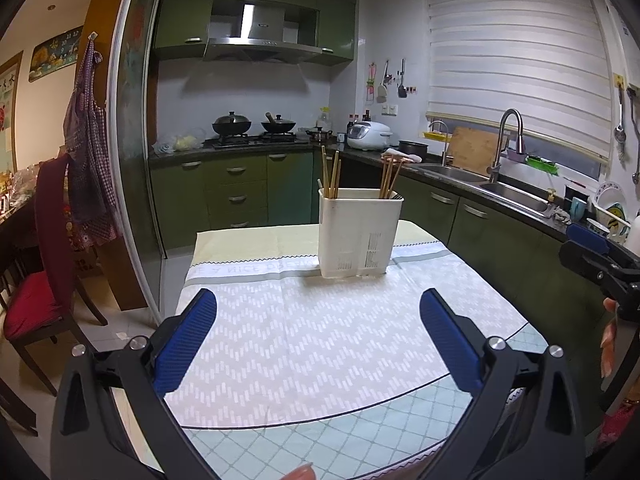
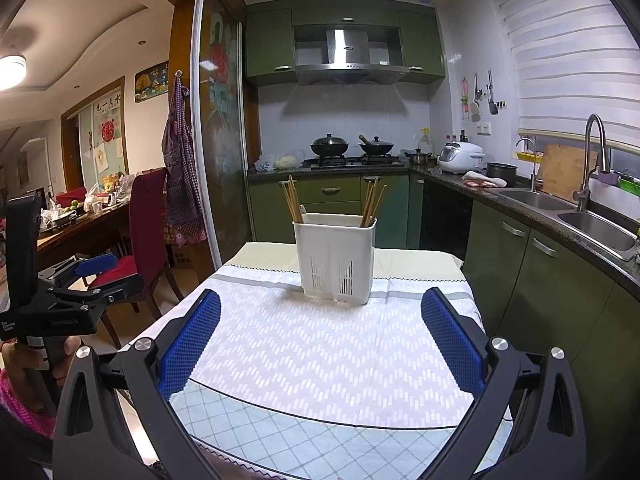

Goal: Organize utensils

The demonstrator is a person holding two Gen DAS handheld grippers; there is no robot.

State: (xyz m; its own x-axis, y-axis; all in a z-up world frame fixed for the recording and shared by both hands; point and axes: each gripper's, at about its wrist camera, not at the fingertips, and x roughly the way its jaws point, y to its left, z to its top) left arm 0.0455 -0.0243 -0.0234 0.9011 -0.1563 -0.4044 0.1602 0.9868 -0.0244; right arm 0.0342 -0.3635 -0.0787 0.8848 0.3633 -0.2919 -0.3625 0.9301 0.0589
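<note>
Holder: white holder (image 1: 359, 234) stands upright at the cloth's (image 1: 304, 344) far end, chopsticks (image 1: 331, 174) in both compartments.
Left gripper (image 1: 318, 336): fingers spread, empty.
Right gripper (image 2: 320, 336): fingers spread, empty.
Room: bare cloth between grippers and holder.

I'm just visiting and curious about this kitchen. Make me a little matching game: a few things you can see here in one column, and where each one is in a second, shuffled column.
Things:
1. white utensil holder
2. wooden chopsticks
3. rice cooker
4. checked apron

Places:
A. hanging from a hook beside the sliding door
B. on the counter between the stove and the sink
C. on the patterned cloth on the table
D. standing upright inside the white holder

Pairs: 1-C, 2-D, 3-B, 4-A
</note>
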